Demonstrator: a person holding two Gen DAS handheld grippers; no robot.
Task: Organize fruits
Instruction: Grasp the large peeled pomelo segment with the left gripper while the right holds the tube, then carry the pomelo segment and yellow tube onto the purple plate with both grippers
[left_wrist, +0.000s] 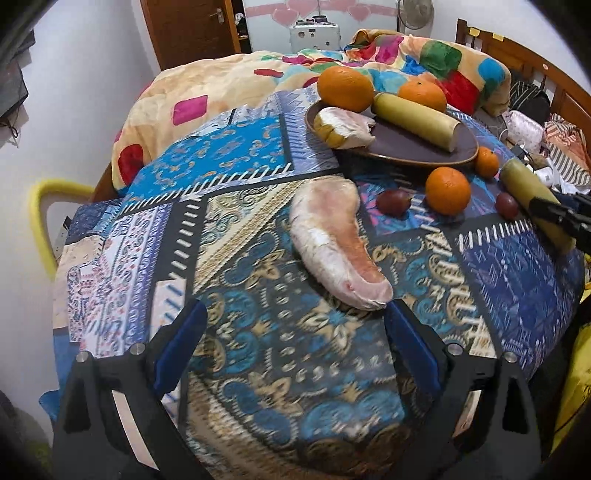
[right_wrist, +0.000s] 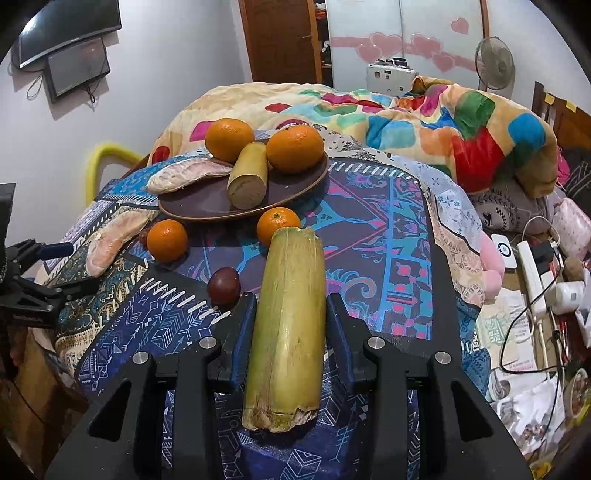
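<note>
A brown plate (left_wrist: 424, 153) (right_wrist: 207, 212) holds two oranges (left_wrist: 345, 88) (right_wrist: 295, 147), a yellow-green sugarcane piece (left_wrist: 417, 120) (right_wrist: 249, 175) and a pomelo slice (left_wrist: 347, 127) (right_wrist: 184, 173). A second pomelo slice (left_wrist: 332, 240) (right_wrist: 114, 236) lies on the patterned cloth just ahead of my open left gripper (left_wrist: 295, 317). My right gripper (right_wrist: 291, 306) is shut on a second sugarcane piece (right_wrist: 290, 314) (left_wrist: 532, 199). Two small oranges (left_wrist: 447, 190) (right_wrist: 167, 240) and two dark red fruits (left_wrist: 393, 201) (right_wrist: 223, 284) lie on the cloth.
The patterned cloth (left_wrist: 258, 295) covers a bed, with a colourful blanket (right_wrist: 424, 122) behind the plate. Cables, a power strip (right_wrist: 532, 273) and clutter lie at the right. A yellow chair (left_wrist: 44, 221) stands at the left edge.
</note>
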